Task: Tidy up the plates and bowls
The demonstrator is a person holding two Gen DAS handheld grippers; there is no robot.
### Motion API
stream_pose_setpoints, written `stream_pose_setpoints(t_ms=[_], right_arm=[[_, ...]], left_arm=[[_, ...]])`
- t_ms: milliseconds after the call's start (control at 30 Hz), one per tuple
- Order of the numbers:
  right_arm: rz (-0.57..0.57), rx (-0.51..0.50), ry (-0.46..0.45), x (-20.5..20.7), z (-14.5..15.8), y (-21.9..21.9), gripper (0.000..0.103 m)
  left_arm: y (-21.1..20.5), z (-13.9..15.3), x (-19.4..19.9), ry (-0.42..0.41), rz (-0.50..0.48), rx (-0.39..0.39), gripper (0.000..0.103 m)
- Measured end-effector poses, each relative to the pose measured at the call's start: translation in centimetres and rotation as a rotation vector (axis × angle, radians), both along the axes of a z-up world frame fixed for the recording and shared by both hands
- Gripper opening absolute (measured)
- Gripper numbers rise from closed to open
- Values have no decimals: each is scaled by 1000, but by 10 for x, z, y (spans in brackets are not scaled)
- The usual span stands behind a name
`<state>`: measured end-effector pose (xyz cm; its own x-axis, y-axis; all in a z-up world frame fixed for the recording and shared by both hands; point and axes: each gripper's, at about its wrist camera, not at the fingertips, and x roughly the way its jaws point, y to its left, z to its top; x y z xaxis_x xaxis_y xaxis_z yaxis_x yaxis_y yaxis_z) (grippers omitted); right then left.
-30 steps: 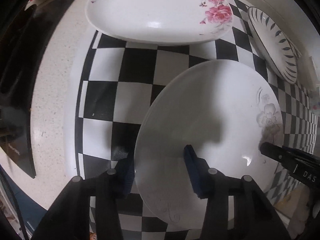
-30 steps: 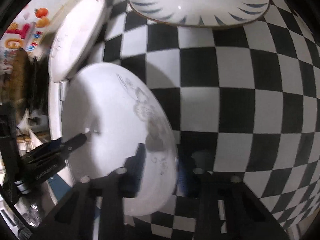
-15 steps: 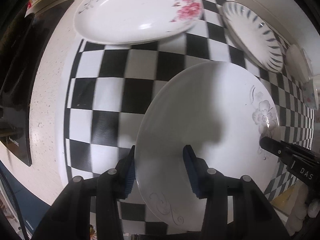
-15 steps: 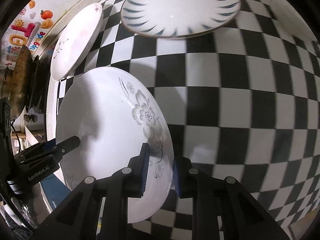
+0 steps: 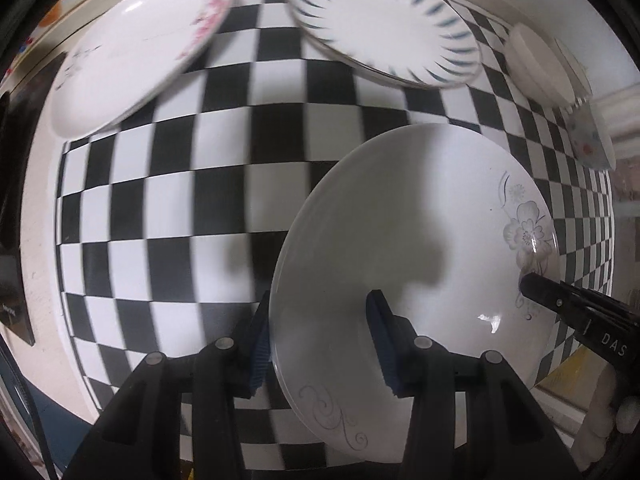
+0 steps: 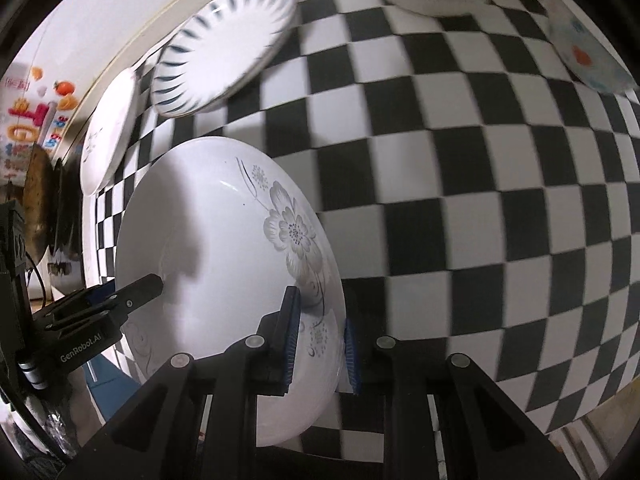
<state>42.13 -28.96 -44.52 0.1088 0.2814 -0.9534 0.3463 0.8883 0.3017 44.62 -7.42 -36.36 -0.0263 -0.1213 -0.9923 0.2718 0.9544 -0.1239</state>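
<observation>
Both grippers hold one white plate with a grey flower print [image 5: 420, 264], lifted above the checkered cloth. My left gripper [image 5: 320, 344] is shut on its near-left rim; my right gripper [image 6: 318, 344] is shut on the opposite rim by the flower, and the plate shows there too [image 6: 224, 256]. The right gripper's fingertip [image 5: 536, 286] shows in the left wrist view. On the cloth lie a pink-flower plate [image 5: 136, 52], a blue-striped plate [image 5: 384, 28] and a stack of white bowls [image 5: 536, 64].
A black-and-white checkered cloth [image 5: 200, 200] covers the counter. A small patterned bowl [image 6: 584, 56] sits at the far right. A dark cooktop [image 5: 12, 248] lies at the left edge. Colourful stickers [image 6: 36, 116] are on the wall.
Both grippers have raised the grey-flower plate and carried it to the right. The striped plate and the bowls have come further into view; the pink-flower plate has slid left.
</observation>
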Motion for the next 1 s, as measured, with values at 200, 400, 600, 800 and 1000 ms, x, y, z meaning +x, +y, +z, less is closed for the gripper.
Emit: stream_pose_setpoints(t_ms=[200, 400, 600, 800, 1000], right_arm=[[-17, -6, 7, -8, -7, -27, 22], [-12, -10, 14, -12, -13, -42, 22], [0, 0, 17, -16, -17, -49, 22], [8, 20, 26, -14, -23, -50, 22], [13, 41, 28, -15, -26, -52, 22]], left_arm=[[-23, -6, -10, 13, -17, 13, 42], [-33, -9, -4, 21, -14, 30, 42], [-34, -13, -15, 28, 10, 39, 42], [-36, -22, -17, 35, 32, 44, 42], [-15, -40, -11, 39, 44, 50, 43]])
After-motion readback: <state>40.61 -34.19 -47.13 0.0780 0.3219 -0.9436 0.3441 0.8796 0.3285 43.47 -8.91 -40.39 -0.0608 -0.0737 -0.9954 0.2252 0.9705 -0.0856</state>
